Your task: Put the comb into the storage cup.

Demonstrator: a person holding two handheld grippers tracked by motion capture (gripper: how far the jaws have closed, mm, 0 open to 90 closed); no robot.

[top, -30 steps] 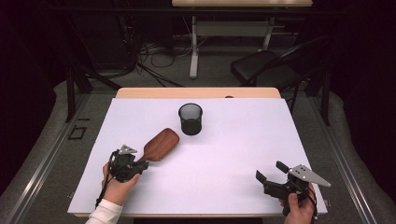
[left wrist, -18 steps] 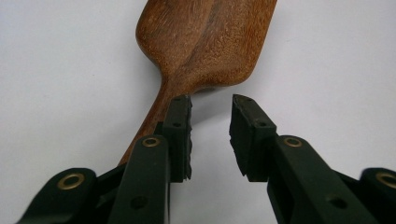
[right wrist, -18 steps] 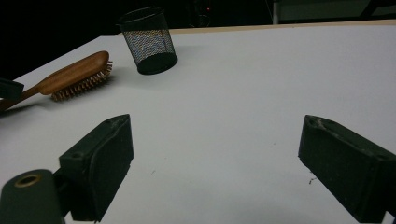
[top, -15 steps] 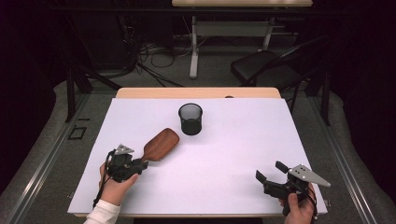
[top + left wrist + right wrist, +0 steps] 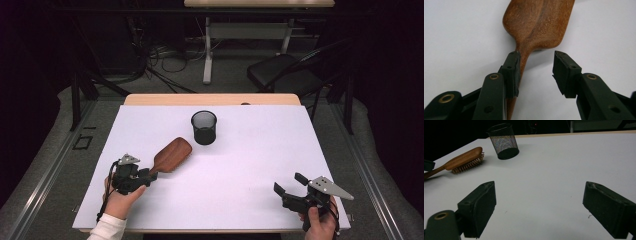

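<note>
Lying on the table point(image 5: 250, 150): 1 hairbrush point(image 5: 171, 155), 1 mesh cup point(image 5: 204, 127), 2 grippers.

Right gripper point(image 5: 539, 207) has its fingers point(image 5: 477, 207) spread wide over bare white table point(image 5: 554, 170), nothing between them. Far left, a wooden hairbrush point(image 5: 464, 157) lies bristles-down near a black mesh cup point(image 5: 503, 141).

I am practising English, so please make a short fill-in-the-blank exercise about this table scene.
1. The wooden hairbrush lies with its bristles facing ____.
2. The handle of the hairbrush sits between the jaws of the ____ hand-held gripper.
3. The black mesh cup stands ____ on the white table.
4. The right hand-held gripper holds ____.

Missing words: down; left; upright; nothing
</note>
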